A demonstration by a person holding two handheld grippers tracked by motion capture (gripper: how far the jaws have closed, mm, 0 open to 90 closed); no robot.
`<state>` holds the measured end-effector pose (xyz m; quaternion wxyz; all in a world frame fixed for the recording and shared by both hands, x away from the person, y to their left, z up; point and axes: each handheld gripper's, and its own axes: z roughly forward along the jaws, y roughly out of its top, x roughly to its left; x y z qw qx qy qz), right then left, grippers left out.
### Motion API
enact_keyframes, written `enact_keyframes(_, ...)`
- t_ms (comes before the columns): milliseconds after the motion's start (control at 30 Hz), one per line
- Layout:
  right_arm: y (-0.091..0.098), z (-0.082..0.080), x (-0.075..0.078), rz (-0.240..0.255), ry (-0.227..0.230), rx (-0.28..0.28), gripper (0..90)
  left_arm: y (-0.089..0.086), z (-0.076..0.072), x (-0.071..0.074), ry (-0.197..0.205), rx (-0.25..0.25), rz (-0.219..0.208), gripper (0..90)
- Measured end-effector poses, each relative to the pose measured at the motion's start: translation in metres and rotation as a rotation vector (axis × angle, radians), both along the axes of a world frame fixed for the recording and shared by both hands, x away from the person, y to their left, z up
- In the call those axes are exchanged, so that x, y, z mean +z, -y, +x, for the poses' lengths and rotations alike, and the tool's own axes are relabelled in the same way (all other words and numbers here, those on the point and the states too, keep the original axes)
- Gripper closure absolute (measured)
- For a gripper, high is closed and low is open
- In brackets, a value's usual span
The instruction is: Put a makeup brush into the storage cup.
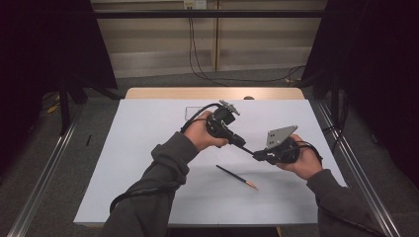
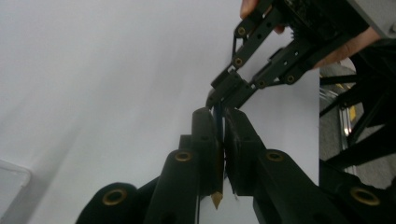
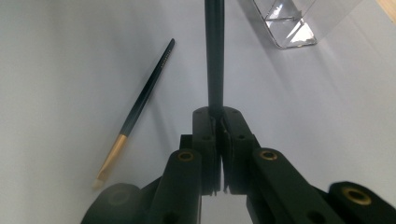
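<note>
A: Both forearms come in low over the bench point(image 1: 148, 148), sleeves bent at the elbow, hands raised above the white surface and angled toward each other. The left tool point(image 1: 243, 143) points down and to the right, the right tool point(image 1: 258, 155) points left to meet it.

B: Any containers?

A: A clear box point(image 3: 285, 23) sits at the far side of the bench; what is inside it cannot be told.

B: And the grip?

A: The left tool point(image 2: 220, 140) is clamped on a thin dark brush point(image 2: 218, 158), its gold-coloured tip poking out below the pads. The right tool point(image 3: 218, 135) is closed on that same held brush point(image 3: 215, 56), the handle running straight up from between its jaws. So the brush hangs in the air between the two hands, pinched at both ends.

B: Anything on the bench?

A: A second brush point(image 1: 236, 177) lies flat on the white surface, near the person, just below the two tools, touched by neither.
</note>
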<state>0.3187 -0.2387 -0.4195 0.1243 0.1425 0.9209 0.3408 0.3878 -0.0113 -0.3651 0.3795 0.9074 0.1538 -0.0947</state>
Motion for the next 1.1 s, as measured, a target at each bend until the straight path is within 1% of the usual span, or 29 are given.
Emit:
enact_keyframes(33,0.0,0.0,0.0,-0.002,-0.006,-0.005,86.0,-0.001,0.001,0.0,0.003,0.007,-0.01,81.2)
enact_keyframes(67,0.0,0.001,-0.001,-0.007,-0.013,-0.019,86.0,-0.002,0.002,0.001,-0.009,0.016,-0.028,78.1)
enact_keyframes(100,0.001,0.001,-0.001,-0.009,-0.019,-0.029,86.0,-0.004,0.002,0.001,-0.006,0.013,-0.031,74.6)
enact_keyframes(133,0.003,0.002,-0.002,-0.008,-0.023,-0.035,86.1,-0.004,0.002,0.001,0.0,0.018,-0.039,73.8)
enact_keyframes(200,0.005,0.003,-0.003,-0.006,-0.028,-0.049,86.0,-0.007,0.003,0.0,0.007,0.023,-0.043,69.5)
enact_keyframes(233,0.006,0.003,-0.004,-0.006,-0.033,-0.055,86.0,-0.008,0.002,0.0,0.009,0.029,-0.045,68.8)
enact_keyframes(267,0.006,0.003,-0.004,-0.01,-0.04,-0.057,86.0,-0.009,0.002,0.0,0.019,0.033,-0.042,67.8)
enact_keyframes(300,0.006,0.003,-0.005,-0.004,-0.042,-0.066,86.0,-0.009,0.002,-0.001,0.017,0.033,-0.062,65.8)
enact_keyframes(333,0.007,0.004,-0.005,0.004,-0.049,-0.068,86.1,-0.01,0.002,-0.002,0.017,0.045,-0.076,62.9)
enact_keyframes(367,0.007,0.004,-0.005,0.004,-0.049,-0.072,86.1,-0.011,0.002,-0.002,0.016,0.045,-0.088,58.4)
enact_keyframes(433,0.006,0.003,-0.005,0.0,-0.047,-0.079,86.0,-0.013,0.002,-0.003,0.033,0.046,-0.089,58.5)
enact_keyframes(467,0.006,0.004,-0.006,0.003,-0.049,-0.074,86.0,-0.013,0.002,-0.003,0.044,0.051,-0.091,57.3)
enact_keyframes(500,0.006,0.003,-0.005,-0.009,-0.038,-0.08,86.0,-0.014,0.002,-0.003,0.045,0.057,-0.097,54.8)
enact_keyframes(533,0.006,0.003,-0.005,-0.011,-0.039,-0.08,86.0,-0.015,0.001,-0.003,0.044,0.072,-0.103,53.3)
enact_keyframes(600,0.006,0.002,-0.005,-0.015,-0.038,-0.085,86.0,-0.018,0.002,-0.002,0.058,0.077,-0.107,49.2)
enact_keyframes(633,0.006,0.003,-0.005,-0.013,-0.035,-0.085,86.0,-0.019,0.002,-0.002,0.055,0.075,-0.112,48.1)
enact_keyframes(667,0.007,0.003,-0.006,-0.006,-0.041,-0.085,86.0,-0.02,0.001,-0.003,0.055,0.089,-0.129,47.8)
enact_keyframes(700,0.008,0.003,-0.006,0.003,-0.045,-0.087,86.0,-0.022,0.002,-0.002,0.062,0.086,-0.118,46.5)
enact_keyframes(733,0.008,0.003,-0.006,-0.002,-0.044,-0.094,86.0,-0.023,0.002,-0.002,0.061,0.096,-0.126,44.6)
enact_keyframes(800,0.01,0.003,-0.007,0.006,-0.045,-0.105,86.0,-0.025,0.002,-0.003,0.068,0.099,-0.125,42.0)
enact_keyframes(833,0.01,0.003,-0.007,0.015,-0.047,-0.107,86.0,-0.025,0.003,-0.005,0.059,0.101,-0.144,41.5)
enact_keyframes(867,0.011,0.003,-0.007,0.017,-0.044,-0.113,86.0,-0.026,0.002,-0.005,0.065,0.115,-0.129,40.6)
enact_keyframes(900,0.011,0.003,-0.007,0.018,-0.043,-0.12,86.0,-0.026,0.003,-0.007,0.061,0.109,-0.144,39.3)
enact_keyframes(933,0.011,0.004,-0.007,0.028,-0.05,-0.115,86.0,-0.026,0.003,-0.007,0.06,0.12,-0.147,37.6)
enact_keyframes(967,0.012,0.003,-0.007,0.03,-0.048,-0.124,86.0,-0.026,0.003,-0.007,0.057,0.12,-0.146,36.6)
enact_keyframes(1000,0.012,0.004,-0.007,0.046,-0.05,-0.122,86.0,-0.027,0.003,-0.008,0.061,0.122,-0.145,36.3)
enact_keyframes(1033,0.012,0.004,-0.007,0.052,-0.049,-0.127,86.0,-0.027,0.003,-0.008,0.069,0.122,-0.143,35.9)
enact_keyframes(1067,0.012,0.003,-0.007,0.06,-0.05,-0.139,85.9,-0.027,0.003,-0.01,0.066,0.124,-0.159,34.9)
enact_keyframes(1100,0.012,0.004,-0.007,0.071,-0.048,-0.143,86.0,-0.027,0.003,-0.009,0.064,0.124,-0.153,34.4)
